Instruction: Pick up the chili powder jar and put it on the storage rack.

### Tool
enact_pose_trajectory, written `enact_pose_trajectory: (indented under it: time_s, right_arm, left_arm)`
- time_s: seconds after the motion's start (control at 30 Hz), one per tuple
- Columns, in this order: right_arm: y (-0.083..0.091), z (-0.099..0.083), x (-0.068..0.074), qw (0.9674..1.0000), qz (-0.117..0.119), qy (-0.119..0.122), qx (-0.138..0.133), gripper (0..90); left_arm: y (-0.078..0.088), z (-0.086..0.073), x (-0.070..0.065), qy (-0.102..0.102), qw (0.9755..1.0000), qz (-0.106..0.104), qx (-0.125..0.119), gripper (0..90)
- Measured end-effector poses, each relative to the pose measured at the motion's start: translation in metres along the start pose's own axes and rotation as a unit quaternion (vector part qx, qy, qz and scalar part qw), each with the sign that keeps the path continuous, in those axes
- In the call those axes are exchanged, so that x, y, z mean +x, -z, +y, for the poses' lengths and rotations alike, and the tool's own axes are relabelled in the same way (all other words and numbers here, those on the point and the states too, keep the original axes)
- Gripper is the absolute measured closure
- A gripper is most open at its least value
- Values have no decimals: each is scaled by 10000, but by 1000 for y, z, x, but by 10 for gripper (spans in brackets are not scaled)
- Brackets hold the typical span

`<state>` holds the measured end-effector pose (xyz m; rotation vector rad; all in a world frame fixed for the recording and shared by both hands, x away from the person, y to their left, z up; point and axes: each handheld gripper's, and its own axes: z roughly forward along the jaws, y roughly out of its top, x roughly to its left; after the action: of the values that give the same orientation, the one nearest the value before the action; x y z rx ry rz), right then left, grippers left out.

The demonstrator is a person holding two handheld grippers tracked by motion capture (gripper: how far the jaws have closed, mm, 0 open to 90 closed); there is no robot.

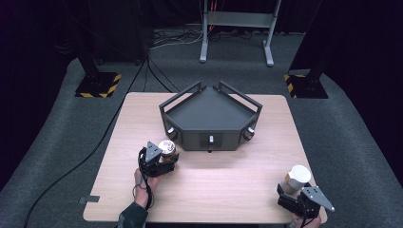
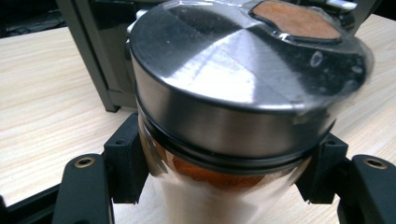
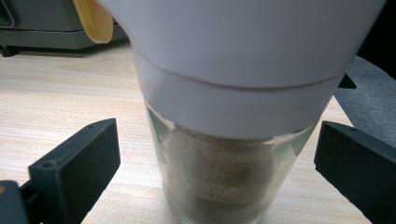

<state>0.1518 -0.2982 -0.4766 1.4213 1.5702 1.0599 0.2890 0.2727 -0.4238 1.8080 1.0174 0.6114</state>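
A glass jar [image 2: 243, 79] with a brushed metal lid and orange-brown contents stands on the wooden table [image 1: 214, 180], left of centre. My left gripper [image 2: 224, 172] is shut on its glass body, with a black pad pressing each side. In the high view this jar [image 1: 167, 148] sits just ahead of the left gripper [image 1: 161, 164]. At the front right stands a glass shaker [image 3: 219, 182] of tan powder with a white cap [image 1: 299, 176]. My right gripper [image 3: 219, 168] is open around it, and its fingers [image 3: 79, 158] stand clear of the glass on both sides.
A black angular tray [image 1: 211, 140] with raised rails and small knobs sits at the table's middle back, just beyond the metal-lidded jar. The right gripper [image 1: 304, 199] is close to the table's front right corner. Cables, stand legs and striped bases [image 1: 100, 85] lie on the floor behind.
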Motion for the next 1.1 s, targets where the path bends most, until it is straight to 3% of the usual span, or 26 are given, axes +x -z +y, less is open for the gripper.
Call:
enact_pose_trajectory:
  time_s: [1.1]
  right_arm:
    - [-1, 1, -1, 10000, 21, -14, 36, 0]
  left_arm:
    - [-2, 27, -7, -366, 9990, -255, -40, 315]
